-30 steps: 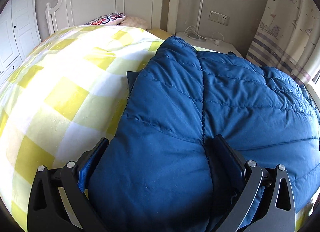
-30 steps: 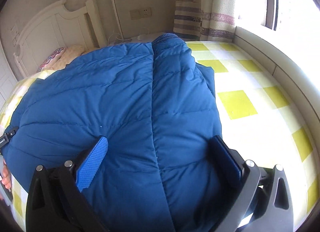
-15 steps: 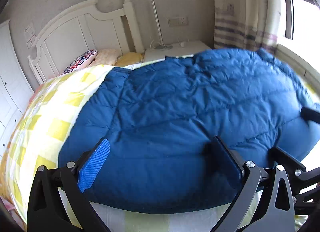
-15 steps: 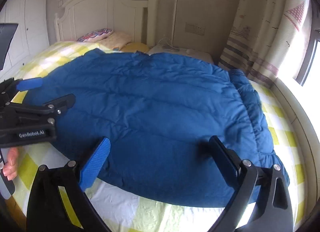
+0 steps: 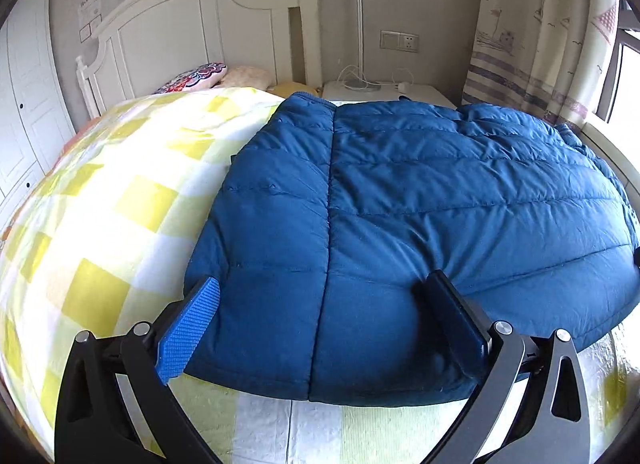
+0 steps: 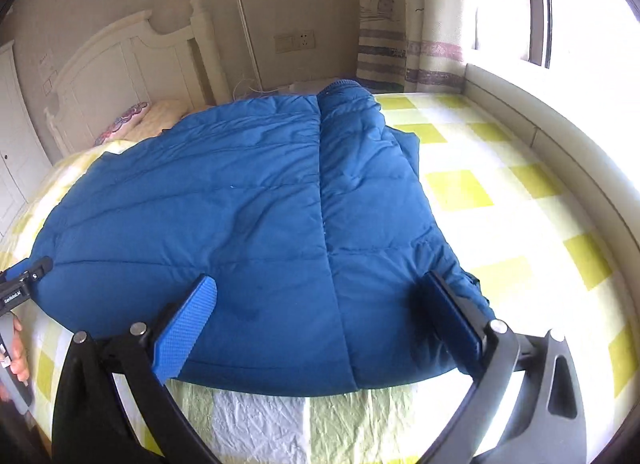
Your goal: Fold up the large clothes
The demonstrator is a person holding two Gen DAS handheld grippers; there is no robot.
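A dark blue quilted down jacket (image 5: pixel 400 224) lies spread flat on a bed, over a bedsheet (image 5: pixel 100 216) checked in yellow and white; its puffy panels are stitched in horizontal rows, a vertical seam runs down its length in each view, and its near hem sits just short of the bed's near edge. In the right wrist view the jacket (image 6: pixel 240 232) has a narrower panel lying along its right side, rumpled and creased toward the far end, with the sheet (image 6: pixel 500 204) bare beyond it toward the window. The left gripper (image 5: pixel 320 328) hangs over the near hem with its fingers (image 5: pixel 188 328) spread wide and nothing between them; whether the tips touch the fabric is hard to judge. The right gripper (image 6: pixel 324 324) is likewise wide open over the hem at the jacket's right part, holding nothing. At the left edge of the right wrist view the left gripper (image 6: pixel 24 284) shows only in part, cut off by the frame, with a bit of the person's left hand (image 6: pixel 16 348) behind it. Sleeves and collar cannot be made out. At the bed's head stand a white headboard (image 5: pixel 192 32), a patterned pillow (image 5: pixel 192 78) and a nightstand (image 5: pixel 416 92) half hidden by the jacket; the window side is washed out by glare
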